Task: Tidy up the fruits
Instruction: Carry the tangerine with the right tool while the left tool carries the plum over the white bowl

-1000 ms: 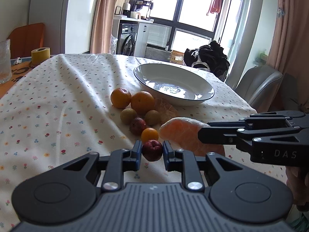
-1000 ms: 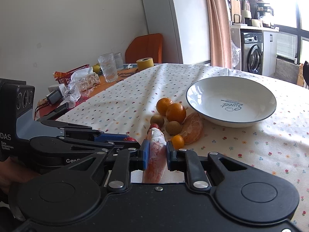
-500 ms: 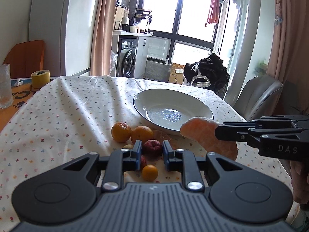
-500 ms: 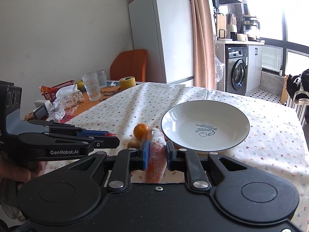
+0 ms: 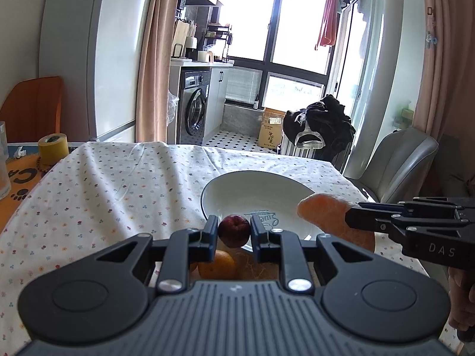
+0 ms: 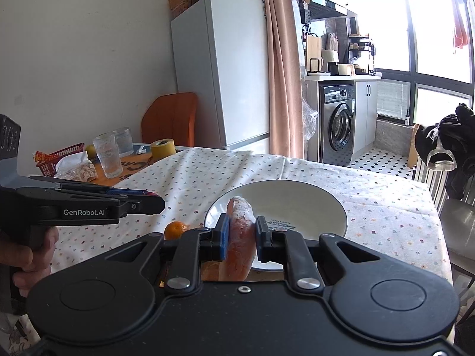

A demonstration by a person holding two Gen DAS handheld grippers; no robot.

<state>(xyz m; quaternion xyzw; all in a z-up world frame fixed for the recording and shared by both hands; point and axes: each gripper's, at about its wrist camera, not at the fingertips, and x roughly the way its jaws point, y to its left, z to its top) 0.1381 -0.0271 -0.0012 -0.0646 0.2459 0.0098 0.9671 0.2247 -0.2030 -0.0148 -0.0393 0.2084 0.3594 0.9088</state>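
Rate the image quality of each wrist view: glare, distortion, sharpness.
Left wrist view: the window is blown out white, fisheye bends the fridge, and the dark red fruit in the left claw stays sharp. Right wrist view: window glare at upper right, the white plate evenly lit.

Both wrist views face the plate [image 5: 207,195] closely.

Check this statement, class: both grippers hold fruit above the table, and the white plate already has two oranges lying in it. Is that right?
One detail is wrong. The white plate holds nothing yet, as the right wrist view shows. The rest stands: the left gripper holds a small dark red fruit and the right gripper a peeled citrus piece above the table.
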